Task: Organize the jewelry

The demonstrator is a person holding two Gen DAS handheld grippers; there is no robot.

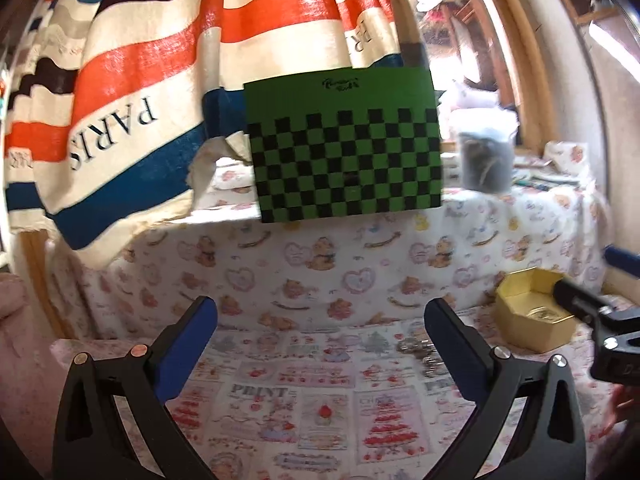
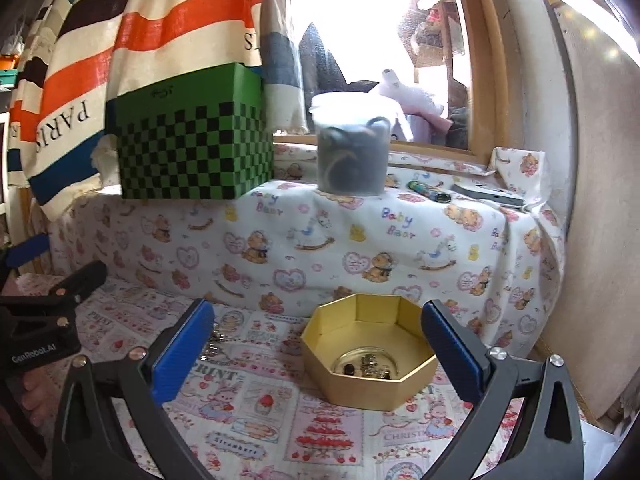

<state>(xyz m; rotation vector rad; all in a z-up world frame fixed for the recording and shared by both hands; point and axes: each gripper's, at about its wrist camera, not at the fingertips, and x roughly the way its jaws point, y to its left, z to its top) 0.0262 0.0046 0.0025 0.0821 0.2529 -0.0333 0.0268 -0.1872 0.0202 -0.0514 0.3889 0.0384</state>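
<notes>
A gold octagonal box (image 2: 368, 364) stands open on the printed cloth, with a few small jewelry pieces (image 2: 370, 363) on its bottom. It also shows in the left wrist view (image 1: 532, 312) at the right. A small pile of silver jewelry (image 1: 422, 354) lies on the cloth left of the box, partly hidden behind my left gripper's right finger; in the right wrist view it (image 2: 214, 342) peeks from behind my left finger. My left gripper (image 1: 320, 320) is open and empty above the cloth. My right gripper (image 2: 316, 324) is open and empty, just in front of the box.
A green checkered box (image 2: 192, 140) and a plastic tub (image 2: 350, 148) with dark items stand on the raised ledge behind. A lighter (image 2: 428, 192) and a grey flat device (image 2: 490, 196) lie on the ledge at right. A striped towel (image 1: 132, 80) hangs at left.
</notes>
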